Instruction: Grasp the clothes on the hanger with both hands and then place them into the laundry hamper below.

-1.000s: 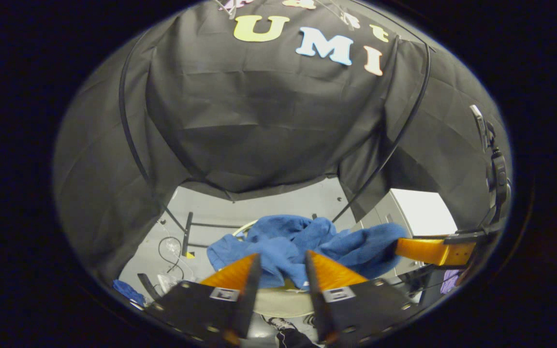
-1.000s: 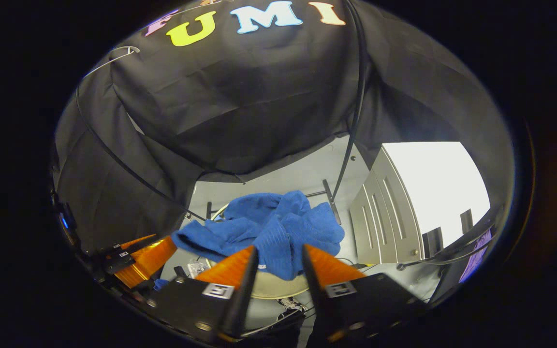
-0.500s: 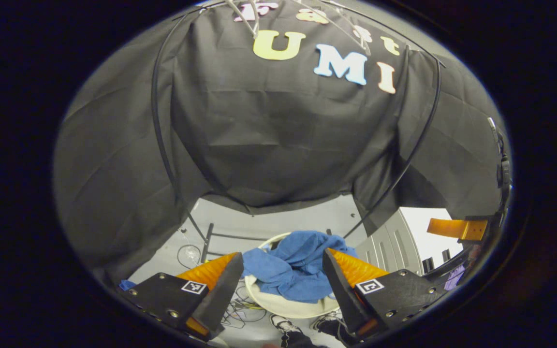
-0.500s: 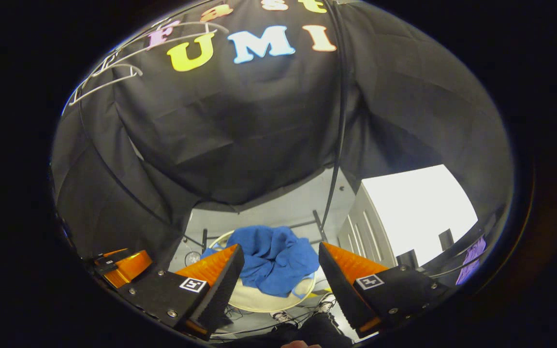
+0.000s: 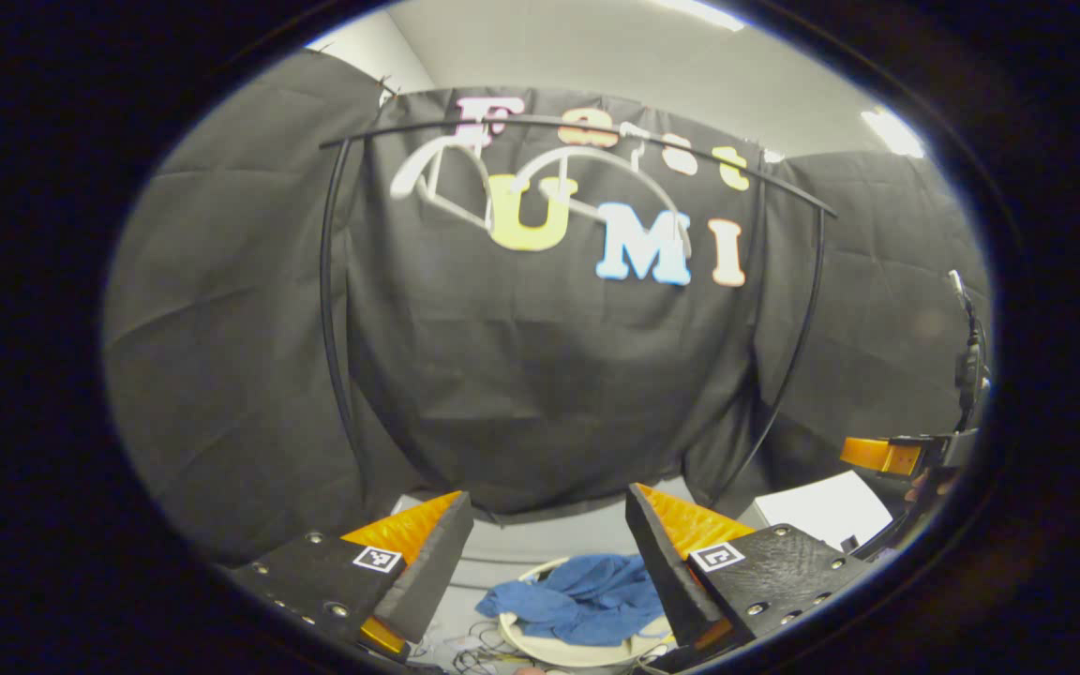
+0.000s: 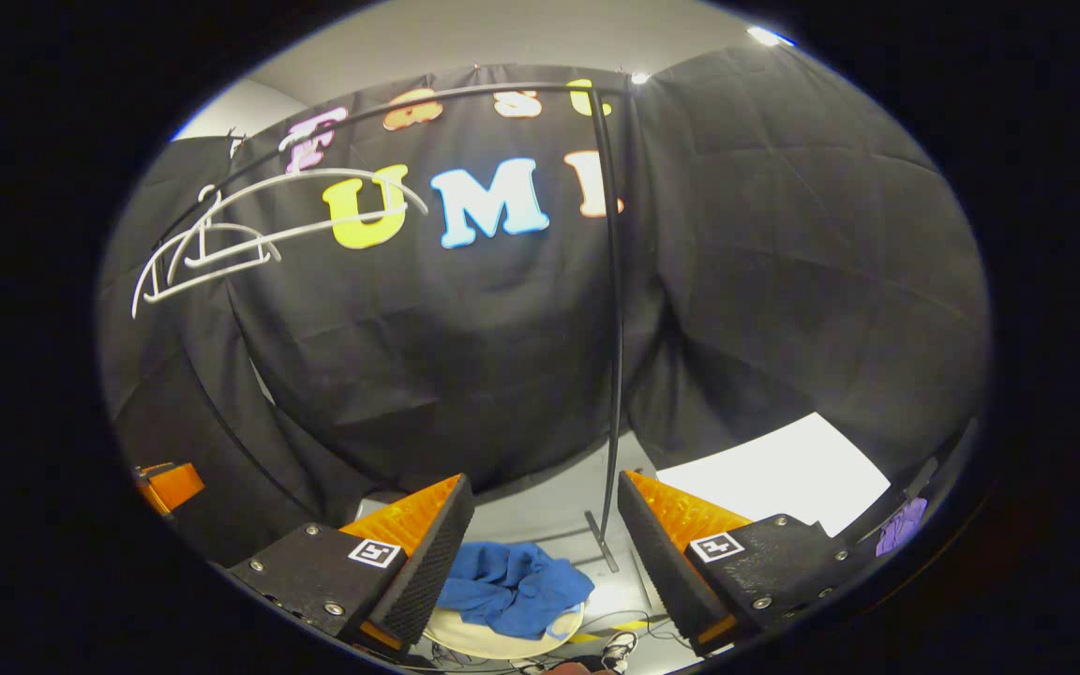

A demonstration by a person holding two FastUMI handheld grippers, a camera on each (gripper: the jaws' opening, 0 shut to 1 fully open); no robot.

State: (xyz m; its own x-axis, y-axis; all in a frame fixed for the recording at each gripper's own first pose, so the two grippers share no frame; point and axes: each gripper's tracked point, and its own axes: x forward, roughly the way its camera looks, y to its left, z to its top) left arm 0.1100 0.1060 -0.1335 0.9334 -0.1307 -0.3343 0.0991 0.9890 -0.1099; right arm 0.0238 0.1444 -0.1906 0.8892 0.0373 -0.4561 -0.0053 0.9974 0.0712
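While each hand-held gripper (image 5: pixel 549 525) gapes, blue clothes (image 5: pixel 587 600) lie below.

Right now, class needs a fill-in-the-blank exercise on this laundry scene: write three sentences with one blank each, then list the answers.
1. The blue clothes lie piled on the white ____.
2. Both grippers, left and right, have their fingers ____.
3. The white hangers on the rail carry ____ clothes.

Answers: hamper; open; no
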